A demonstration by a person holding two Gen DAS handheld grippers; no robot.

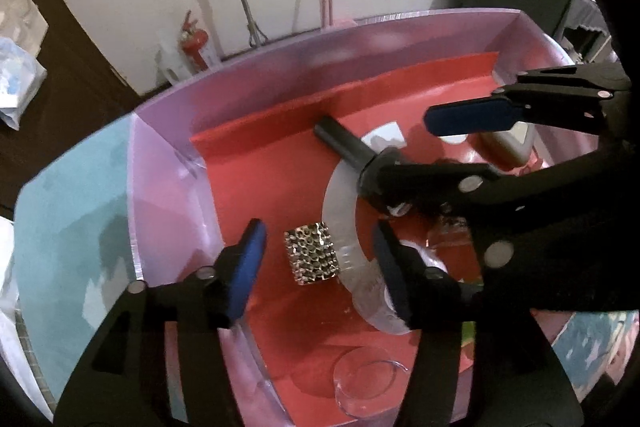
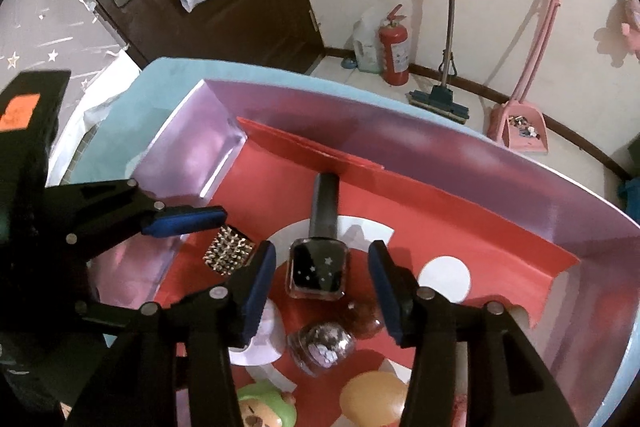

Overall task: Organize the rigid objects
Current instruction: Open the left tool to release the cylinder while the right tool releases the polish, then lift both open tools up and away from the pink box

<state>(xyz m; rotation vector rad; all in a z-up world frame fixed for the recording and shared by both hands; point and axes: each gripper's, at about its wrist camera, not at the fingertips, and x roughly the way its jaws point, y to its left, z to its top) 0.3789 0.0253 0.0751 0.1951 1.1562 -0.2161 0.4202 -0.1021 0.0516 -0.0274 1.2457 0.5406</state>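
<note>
Black nail polish bottle and studded block, possibly metal, lie in box.

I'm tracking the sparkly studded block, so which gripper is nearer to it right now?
Left. The left gripper has its open jaws on either side of the studded block, not touching it. The right gripper sits further along the box, jaws around the black nail polish bottle.

Box walls lilac, lining red with white circles; nail polish bottle black, tiny white stars, dark cap; studded block silver, glittering; gripper pads blue on black frames; worktop pale teal; fire extinguisher red.
</note>
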